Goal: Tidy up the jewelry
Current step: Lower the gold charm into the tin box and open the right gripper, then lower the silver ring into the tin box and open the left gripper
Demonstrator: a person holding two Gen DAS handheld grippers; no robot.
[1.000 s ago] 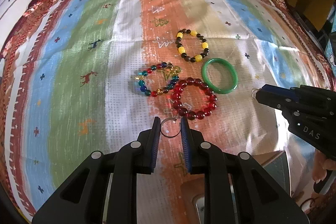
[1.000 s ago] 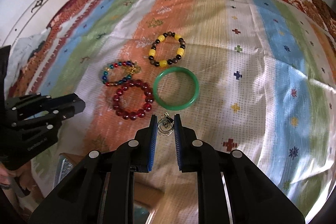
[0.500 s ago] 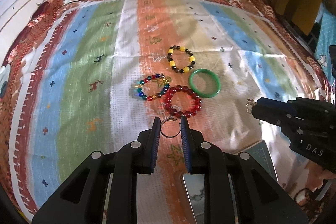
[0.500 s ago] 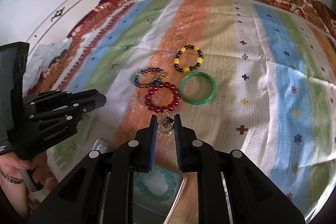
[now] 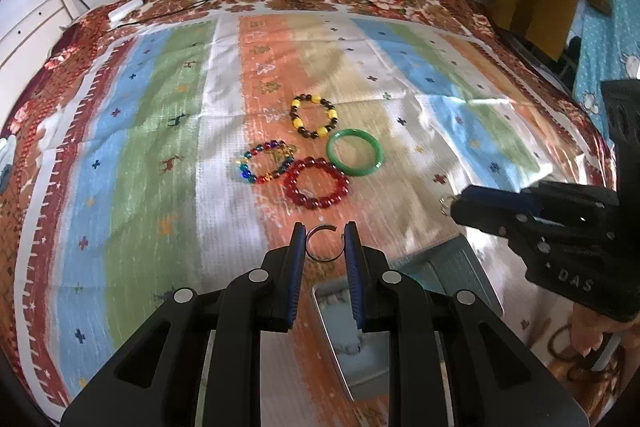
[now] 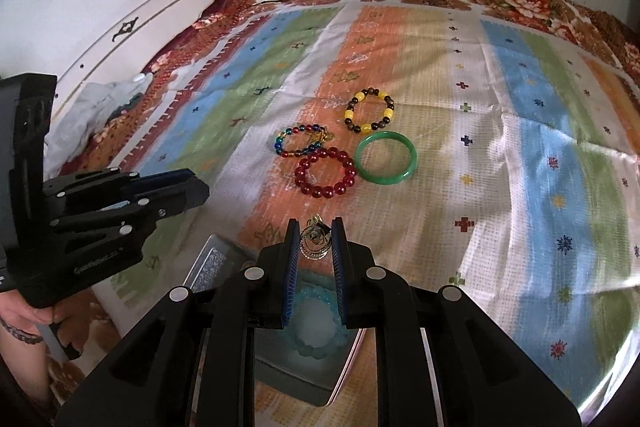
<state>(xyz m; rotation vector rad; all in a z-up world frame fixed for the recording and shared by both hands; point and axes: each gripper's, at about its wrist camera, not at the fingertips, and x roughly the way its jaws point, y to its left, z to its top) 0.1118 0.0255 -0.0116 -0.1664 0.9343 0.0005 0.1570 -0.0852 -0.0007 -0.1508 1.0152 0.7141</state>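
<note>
Jaws gripping jewelry above the bed.
Left gripper [image 5: 323, 242] pinches a silver ring [image 5: 323, 243]; right gripper [image 6: 316, 242] pinches a gold charm [image 6: 315, 239], both level.

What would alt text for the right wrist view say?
The right gripper pinches a small gold ornament above an open metal box holding a pale blue bracelet. Beyond, four bracelets lie on a striped cloth.

green bangle [image 5: 354, 157], red bracelet [image 5: 316, 187], striped cloth [image 5: 140, 147]
</note>
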